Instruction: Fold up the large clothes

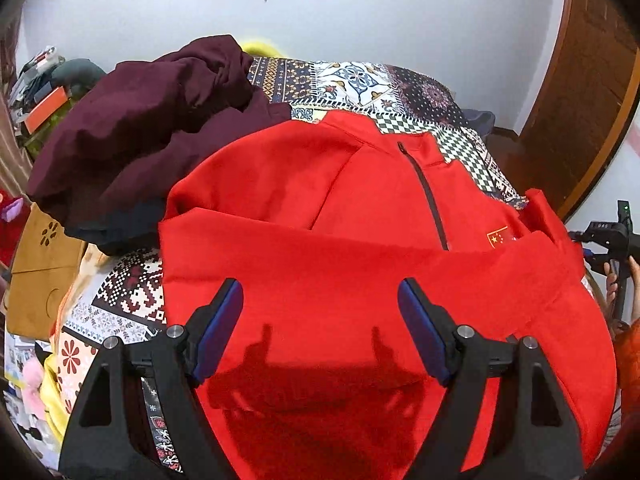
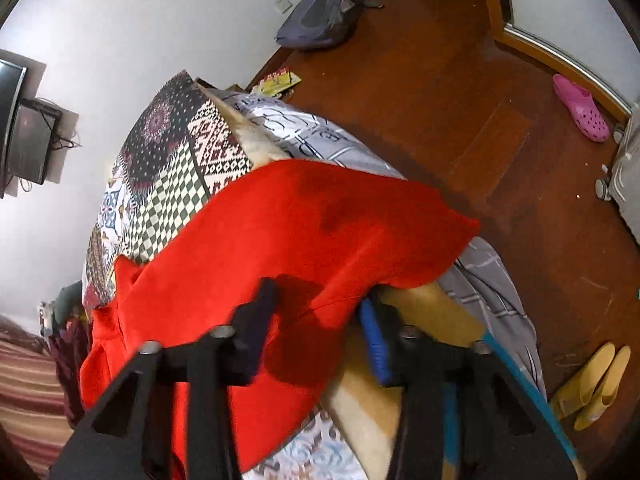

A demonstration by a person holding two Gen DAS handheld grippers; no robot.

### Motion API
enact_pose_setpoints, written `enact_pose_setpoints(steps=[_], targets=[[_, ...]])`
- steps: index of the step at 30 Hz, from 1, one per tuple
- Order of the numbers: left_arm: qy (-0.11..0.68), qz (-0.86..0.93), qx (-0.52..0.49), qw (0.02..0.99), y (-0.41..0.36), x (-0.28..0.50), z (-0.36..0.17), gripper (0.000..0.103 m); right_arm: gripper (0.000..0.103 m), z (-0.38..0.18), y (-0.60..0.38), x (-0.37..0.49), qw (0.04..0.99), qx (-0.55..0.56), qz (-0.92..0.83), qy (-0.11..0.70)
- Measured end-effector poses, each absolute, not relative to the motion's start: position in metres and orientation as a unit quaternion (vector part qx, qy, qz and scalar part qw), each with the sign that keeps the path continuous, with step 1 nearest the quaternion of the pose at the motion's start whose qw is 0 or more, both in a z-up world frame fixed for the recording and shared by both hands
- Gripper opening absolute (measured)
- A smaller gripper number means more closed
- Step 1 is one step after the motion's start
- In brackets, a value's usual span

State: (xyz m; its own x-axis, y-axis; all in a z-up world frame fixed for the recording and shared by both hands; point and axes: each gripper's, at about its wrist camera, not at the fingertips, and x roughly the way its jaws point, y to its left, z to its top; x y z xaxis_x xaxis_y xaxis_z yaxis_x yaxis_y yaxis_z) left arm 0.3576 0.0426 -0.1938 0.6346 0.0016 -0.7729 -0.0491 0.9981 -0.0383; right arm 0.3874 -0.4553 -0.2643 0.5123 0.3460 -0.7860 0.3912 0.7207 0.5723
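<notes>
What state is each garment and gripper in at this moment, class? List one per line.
red jacket: spread on the bed, zip closed, partly folded.
maroon garment: crumpled in a heap, unfolded.
left gripper: open, above the jacket.
right gripper: open, fingers either side of the jacket's edge.

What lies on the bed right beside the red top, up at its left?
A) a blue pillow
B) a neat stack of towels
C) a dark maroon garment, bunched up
C: the dark maroon garment lies crumpled against the red top on the patterned bed cover.
</notes>
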Motion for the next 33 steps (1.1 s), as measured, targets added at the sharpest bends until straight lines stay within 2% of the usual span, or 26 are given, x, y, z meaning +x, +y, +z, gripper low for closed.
enact_pose_setpoints(steps=[2, 5, 13, 16, 21, 27, 33], targets=[[0.426, 0.014, -0.026, 0.904, 0.043, 0.356, -0.194, 0.079, 0.013, -0.261, -0.452, 0.385, 0.794, 0.361, -0.014, 0.488], [0.426, 0.009, -0.028, 0.904, 0.044, 0.353, -0.194, 0.079, 0.009, -0.249, -0.446, 0.382, 0.814, 0.331, -0.02, 0.477], [0.411, 0.015, -0.031, 0.911, 0.059, 0.335, -0.181, 0.079, 0.007, -0.158, -0.403, 0.369, 0.887, 0.214, 0.006, 0.409], [0.404, 0.015, -0.035, 0.914, 0.066, 0.328, -0.176, 0.079, 0.007, -0.113, -0.372, 0.351, 0.91, 0.185, 0.05, 0.367], [0.397, 0.011, -0.041, 0.917, 0.075, 0.315, -0.173, 0.079, 0.007, -0.068, -0.315, 0.322, 0.929, 0.121, 0.117, 0.329], [0.393, 0.007, -0.046, 0.918, 0.081, 0.3, -0.172, 0.079, 0.007, -0.072, -0.242, 0.318, 0.916, 0.067, 0.179, 0.352], [0.395, 0.01, -0.045, 0.917, 0.095, 0.283, -0.175, 0.079, 0.007, -0.13, -0.18, 0.329, 0.872, 0.001, 0.193, 0.45]])
